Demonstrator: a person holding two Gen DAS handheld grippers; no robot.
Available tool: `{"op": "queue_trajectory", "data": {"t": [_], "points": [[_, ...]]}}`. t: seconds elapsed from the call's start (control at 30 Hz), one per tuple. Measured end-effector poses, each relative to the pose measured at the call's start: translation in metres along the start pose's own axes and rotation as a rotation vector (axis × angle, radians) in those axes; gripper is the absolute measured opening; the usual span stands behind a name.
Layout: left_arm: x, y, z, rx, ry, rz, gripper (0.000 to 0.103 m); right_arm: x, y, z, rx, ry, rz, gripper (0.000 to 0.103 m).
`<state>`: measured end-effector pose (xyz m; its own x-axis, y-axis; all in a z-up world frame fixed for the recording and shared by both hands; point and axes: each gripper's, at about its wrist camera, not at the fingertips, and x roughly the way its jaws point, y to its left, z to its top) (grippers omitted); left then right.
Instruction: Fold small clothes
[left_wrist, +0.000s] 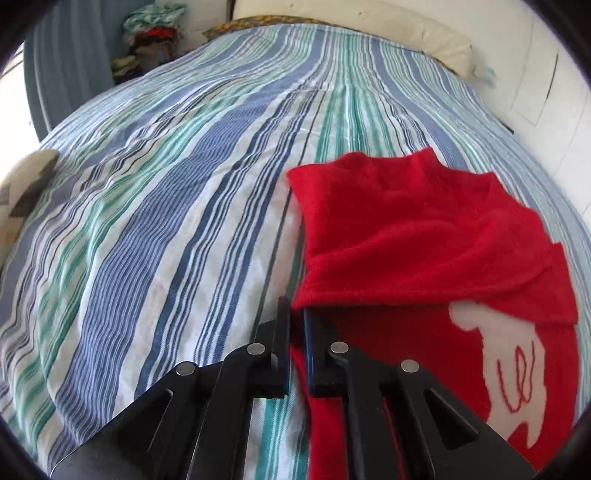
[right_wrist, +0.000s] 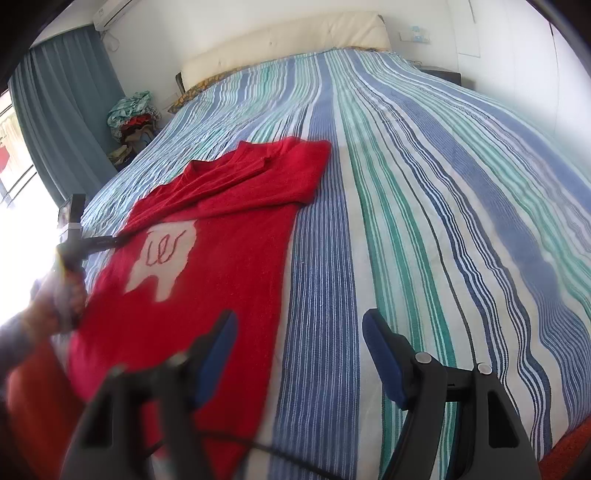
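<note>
A red sweater (right_wrist: 221, 229) lies on a bed (right_wrist: 424, 184) covered in blue, green and white stripes, toward the bed's left side as the right wrist view shows it, with a white patch (right_wrist: 162, 254) bearing red stitched loops on its front. Its upper part is folded across itself, so the neck and one sleeve are bunched and their outlines are hard to trace. The sweater's near hem runs under the right tongs (right_wrist: 299, 354) and out of frame, so its lower edge cannot be seen. The left tongs (left_wrist: 297, 314) are drawn together at the sweater's left edge, just below the folded sleeve; red cloth lies between the black fingers (left_wrist: 282, 332), and they appear clamped on that edge, though the tips are partly buried under the fold. In the right wrist view the left tongs show only as a dark bar beside a blurred hand (right_wrist: 62, 295), washed out by window glare. The right tongs stand wide apart over the bed near the sweater's right edge, holding nothing. To the right of the sweater the bedspread stretches bare to the far edge; a cream headboard (right_wrist: 288, 40) closes the far end, and a pile of clothes (right_wrist: 133, 118) sits beside a blue curtain (right_wrist: 70, 103).
</note>
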<state>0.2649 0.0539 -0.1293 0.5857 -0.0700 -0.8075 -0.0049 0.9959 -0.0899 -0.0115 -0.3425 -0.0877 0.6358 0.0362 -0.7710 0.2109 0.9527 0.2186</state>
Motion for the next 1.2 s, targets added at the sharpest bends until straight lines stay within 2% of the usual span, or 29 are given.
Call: {"op": "queue_trajectory", "data": {"t": [0.13,0.2,0.3,0.37,0.43,0.47,0.53,0.63,0.73,0.8,0.83,0.87,0.93,1.0,1.03,1.1,1.2], "points": [[0.002,-0.009,-0.008,0.090,0.023,0.004,0.004,-0.005,0.011,0.006,-0.027,0.024,0.022,0.070],[0.005,-0.008,-0.007,0.070,0.027,-0.010,0.004,-0.004,0.027,0.021,-0.030,0.047,0.122,0.070],[0.010,-0.001,-0.010,0.024,0.030,-0.043,0.005,0.010,0.054,0.069,0.033,0.087,0.300,0.070],[0.010,0.001,-0.012,0.017,0.027,-0.058,0.005,0.035,0.062,0.105,0.107,0.124,0.366,0.070],[0.009,0.002,-0.012,0.009,0.028,-0.069,0.006,0.073,0.056,0.136,0.208,0.153,0.378,0.069],[0.010,0.004,-0.013,0.005,0.029,-0.074,0.006,0.093,0.052,0.147,0.256,0.164,0.373,0.061],[0.011,0.005,-0.014,-0.001,0.028,-0.081,0.006,0.133,0.039,0.163,0.367,0.186,0.378,0.049],[0.012,0.005,-0.015,0.001,0.023,-0.085,0.007,0.187,0.027,0.170,0.575,0.255,0.434,0.047],[0.012,0.007,-0.016,-0.005,0.021,-0.097,0.007,0.216,0.029,0.170,0.657,0.298,0.347,0.046],[0.013,0.009,-0.016,-0.014,0.024,-0.107,0.008,0.225,0.031,0.171,0.660,0.288,0.308,0.032],[0.013,0.010,-0.015,-0.019,0.025,-0.114,0.008,0.227,0.031,0.172,0.645,0.279,0.281,0.012],[0.013,0.012,-0.015,-0.024,0.026,-0.121,0.008,0.226,0.031,0.171,0.629,0.270,0.257,0.005],[0.012,0.015,-0.016,-0.038,0.025,-0.136,0.008,0.208,0.032,0.167,0.607,0.228,0.271,0.005],[0.013,0.017,-0.016,-0.051,0.025,-0.151,0.008,0.173,0.035,0.157,0.573,0.171,0.317,0.004],[0.014,0.018,-0.016,-0.057,0.028,-0.157,0.008,0.159,0.035,0.150,0.559,0.161,0.311,0.005],[0.014,0.020,-0.015,-0.070,0.038,-0.168,0.008,0.153,0.035,0.135,0.536,0.182,0.258,0.005],[0.008,0.020,-0.012,-0.069,0.059,-0.157,0.010,0.172,0.029,0.113,0.515,0.236,0.186,0.008]]}}
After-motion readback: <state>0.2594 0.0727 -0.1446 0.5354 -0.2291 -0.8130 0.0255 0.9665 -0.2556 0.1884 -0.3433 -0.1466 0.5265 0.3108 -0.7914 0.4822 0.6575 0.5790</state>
